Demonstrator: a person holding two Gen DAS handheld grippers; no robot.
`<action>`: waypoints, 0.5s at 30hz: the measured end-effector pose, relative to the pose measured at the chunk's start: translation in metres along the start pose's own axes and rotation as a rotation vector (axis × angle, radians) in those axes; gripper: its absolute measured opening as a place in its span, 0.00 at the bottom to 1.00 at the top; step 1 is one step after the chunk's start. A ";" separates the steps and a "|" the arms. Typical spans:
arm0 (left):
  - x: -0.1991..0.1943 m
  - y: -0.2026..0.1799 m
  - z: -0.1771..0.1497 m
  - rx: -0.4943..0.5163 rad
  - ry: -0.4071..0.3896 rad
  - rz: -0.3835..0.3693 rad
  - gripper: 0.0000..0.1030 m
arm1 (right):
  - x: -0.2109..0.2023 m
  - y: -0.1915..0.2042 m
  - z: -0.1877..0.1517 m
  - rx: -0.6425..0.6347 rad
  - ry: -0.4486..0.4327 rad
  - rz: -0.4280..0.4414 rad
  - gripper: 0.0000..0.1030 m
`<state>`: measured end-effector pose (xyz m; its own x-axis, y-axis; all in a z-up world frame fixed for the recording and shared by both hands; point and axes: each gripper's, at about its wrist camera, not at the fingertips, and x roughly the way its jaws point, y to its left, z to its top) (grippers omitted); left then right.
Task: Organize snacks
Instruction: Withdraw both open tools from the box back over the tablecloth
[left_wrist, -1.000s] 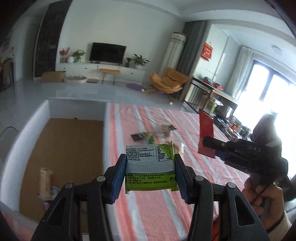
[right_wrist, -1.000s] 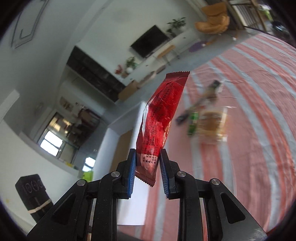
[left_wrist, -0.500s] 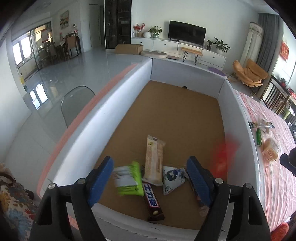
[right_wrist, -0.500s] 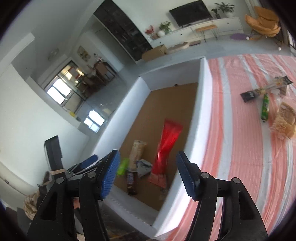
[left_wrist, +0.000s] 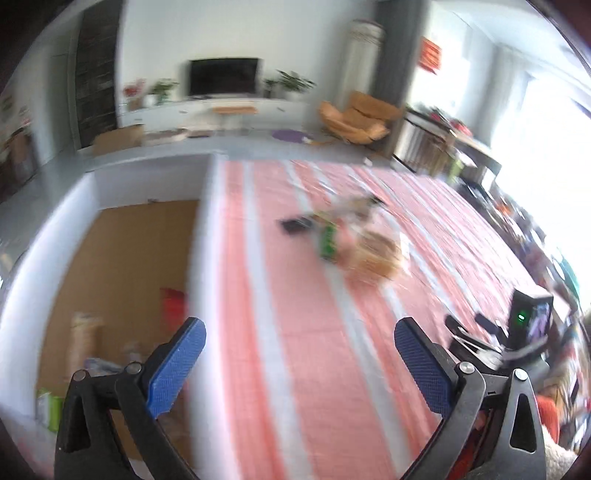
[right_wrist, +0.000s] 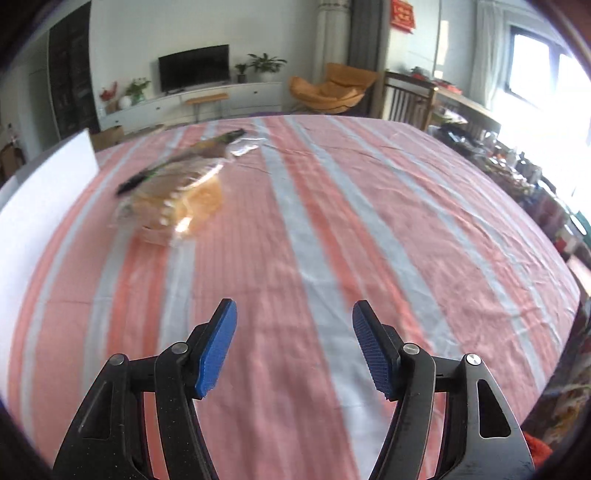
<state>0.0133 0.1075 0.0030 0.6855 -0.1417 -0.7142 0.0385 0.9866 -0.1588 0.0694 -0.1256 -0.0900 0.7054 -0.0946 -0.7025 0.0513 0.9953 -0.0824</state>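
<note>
Both views blurred by motion; fine detail of wrappers unreadable.

Container: a white-walled box (left_wrist: 201, 236) with a brown cardboard floor sits at the left edge of the table (left_wrist: 295, 332), which is covered by a pink-and-grey striped cloth. In the right wrist view only a corner of its white wall (right_wrist: 48, 184) shows, at the table's left edge.

Contents of the box, left wrist view:
- red packet (left_wrist: 173, 304), lying on the floor close against the box's right wall.
- pale tan long packet (left_wrist: 83, 343), left of the red one, lengthwise on the floor.
- green-and-white packet (left_wrist: 50, 406), at the near left corner, close to the near wall.
- one or more pale wrappers between these, partly behind the gripper finger; cannot tell what they are.

Snacks not in the box: a loose cluster toward the far middle of the table, well apart from the box wall. It includes a bread-like item in a clear wrapper (right_wrist: 181, 203), a small green packet (left_wrist: 328, 242) just beside it, and a long dark packet (left_wrist: 293, 225) at the far side of the cluster. Whether they touch cannot be told through the blur.

Tongs:
- left gripper (left_wrist: 299, 363): jaws wide apart and opening, nothing between them; it hangs over the cloth just beside the box's right wall.
- right gripper (right_wrist: 293, 349): jaws apart, nothing between them, over bare cloth at the near middle of the table. Its body also shows at the right edge of the left wrist view.
</note>
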 end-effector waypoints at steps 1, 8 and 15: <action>0.011 -0.015 -0.001 0.027 0.030 -0.027 0.98 | 0.002 -0.006 0.001 0.042 0.026 0.012 0.66; 0.101 -0.064 -0.014 0.110 0.134 0.006 0.98 | 0.011 -0.028 -0.003 0.105 0.075 -0.024 0.67; 0.166 -0.053 -0.018 0.090 0.169 0.108 0.98 | 0.014 -0.037 -0.010 0.115 0.084 -0.040 0.72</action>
<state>0.1119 0.0298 -0.1194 0.5579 -0.0393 -0.8290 0.0418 0.9989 -0.0192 0.0702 -0.1644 -0.1045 0.6395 -0.1313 -0.7575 0.1627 0.9861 -0.0336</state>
